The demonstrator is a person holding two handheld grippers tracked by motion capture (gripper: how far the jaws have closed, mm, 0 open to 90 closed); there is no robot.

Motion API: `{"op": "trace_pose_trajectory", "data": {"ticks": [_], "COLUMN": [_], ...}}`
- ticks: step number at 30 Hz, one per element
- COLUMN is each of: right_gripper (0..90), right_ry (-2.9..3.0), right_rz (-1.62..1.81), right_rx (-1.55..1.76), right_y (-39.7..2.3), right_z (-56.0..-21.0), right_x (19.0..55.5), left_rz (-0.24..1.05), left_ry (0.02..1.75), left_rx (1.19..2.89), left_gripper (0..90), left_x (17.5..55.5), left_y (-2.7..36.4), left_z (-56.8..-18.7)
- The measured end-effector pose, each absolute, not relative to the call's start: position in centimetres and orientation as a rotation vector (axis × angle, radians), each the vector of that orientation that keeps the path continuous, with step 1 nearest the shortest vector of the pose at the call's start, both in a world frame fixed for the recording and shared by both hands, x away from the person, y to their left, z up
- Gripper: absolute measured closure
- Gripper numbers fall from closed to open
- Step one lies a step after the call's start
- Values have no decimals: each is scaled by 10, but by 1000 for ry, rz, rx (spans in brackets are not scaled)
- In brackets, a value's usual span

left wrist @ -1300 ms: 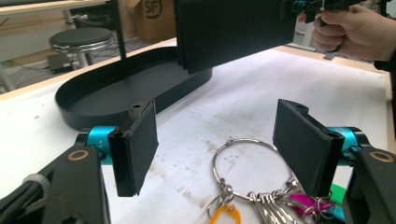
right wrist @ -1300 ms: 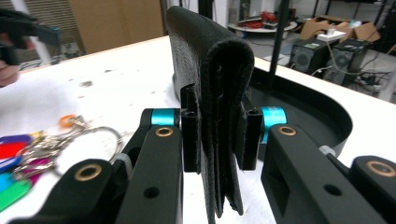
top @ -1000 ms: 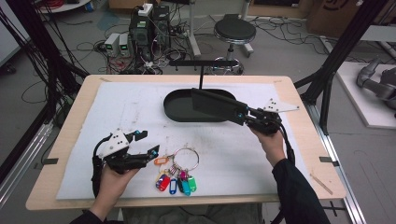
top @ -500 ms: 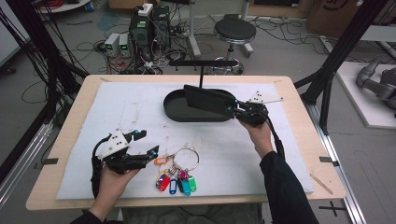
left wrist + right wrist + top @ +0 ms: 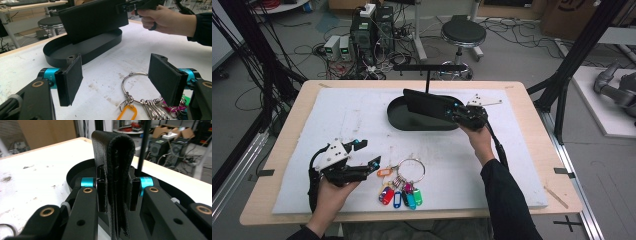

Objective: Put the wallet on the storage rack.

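Note:
A folded black leather wallet hangs over the black oval tray, and my right gripper is shut on its right end. In the right gripper view the pads press both sides of the wallet, which stands upright on edge above the tray. My left gripper rests at the front left, open and holding nothing. In the left gripper view, between its jaws, bare mat shows with the key ring just beyond. The key ring carries several coloured tags.
A black T-shaped stand rises from the far side of the tray. The white mat covers most of the wooden table. Beyond the table are a stool, cables and equipment on the floor.
My right gripper has carried the wallet to the left and slightly down, so it now hangs over the tray. The left gripper and the keys have stayed put.

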State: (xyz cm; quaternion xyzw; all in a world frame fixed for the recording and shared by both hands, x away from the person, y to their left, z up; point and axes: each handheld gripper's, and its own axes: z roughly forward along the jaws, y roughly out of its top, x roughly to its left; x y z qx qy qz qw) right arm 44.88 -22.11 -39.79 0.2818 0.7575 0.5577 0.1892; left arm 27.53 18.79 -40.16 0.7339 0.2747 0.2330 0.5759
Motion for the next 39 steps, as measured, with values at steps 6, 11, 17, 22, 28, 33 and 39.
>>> {"op": "trace_pose_trajectory", "data": {"ticks": [6, 11, 17, 22, 28, 33, 39], "right_gripper": [768, 767, 763, 754, 737, 713, 649], "right_ry": [2141, 2169, 2161, 2179, 2216, 2267, 2252], "right_rz": [1565, 1532, 1522, 1471, 1386, 1289, 1221], "right_rx": [769, 775, 780, 830, 864, 906, 920], "right_y": [-210, -205, -205, -212, -217, -220, -218], "right_z": [-409, -414, -417, -422, -426, -431, -430], "right_x": [460, 471, 478, 483, 487, 489, 488], "left_rz": [543, 544, 542, 543, 543, 547, 544], "left_ry": [648, 645, 648, 639, 636, 637, 642], "left_rx": [1719, 1719, 1722, 1729, 1734, 1744, 1742], "left_gripper": [276, 276, 276, 276, 276, 276, 276], "left_x": [275, 275, 274, 273, 273, 273, 274], "left_y": [190, 191, 191, 191, 189, 190, 189], "left_z": [-403, -403, -404, -405, -405, -406, -407]}}
